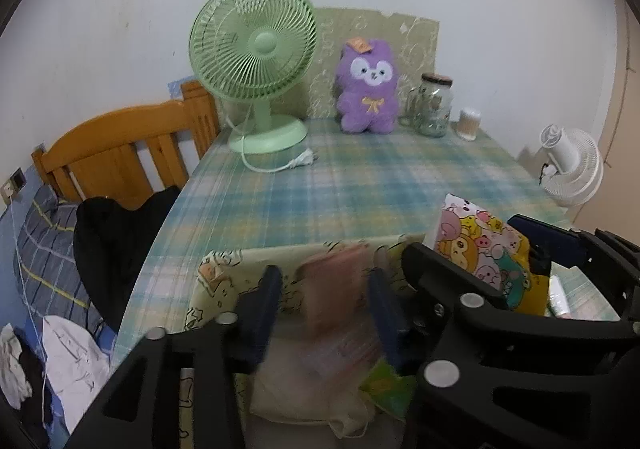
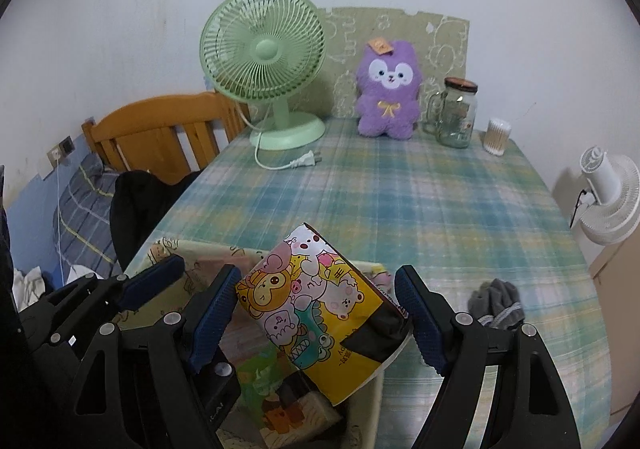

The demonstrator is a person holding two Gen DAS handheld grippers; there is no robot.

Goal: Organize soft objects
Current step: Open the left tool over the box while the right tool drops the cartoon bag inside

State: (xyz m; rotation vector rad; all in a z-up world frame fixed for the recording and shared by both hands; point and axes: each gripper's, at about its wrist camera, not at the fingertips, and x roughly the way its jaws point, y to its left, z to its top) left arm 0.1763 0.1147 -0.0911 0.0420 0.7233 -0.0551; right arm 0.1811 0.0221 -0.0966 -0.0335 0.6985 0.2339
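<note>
Left wrist view: the left gripper point(image 1: 324, 301) has its fingers spread around a blurred pink packet point(image 1: 336, 289), grip unclear, over the fabric bin point(image 1: 224, 269) at the tabletop's point(image 1: 360, 185) near edge.

Right wrist view: the right gripper point(image 2: 316, 313) clamps a cartoon packet point(image 2: 320, 313) above the bin; open tabletop beyond, a grey sock point(image 2: 498, 303) right.

Left tool point(image 1: 324, 297) over fabric bin point(image 1: 224, 273), blurred pink packet point(image 1: 340, 289) between its fingers, cartoon-print pack point(image 1: 480, 245) beside.

Fan point(image 2: 262, 61) left of plush point(image 2: 388, 89); jar point(image 2: 458, 113) right; sock point(image 2: 498, 303) nr front.
</note>
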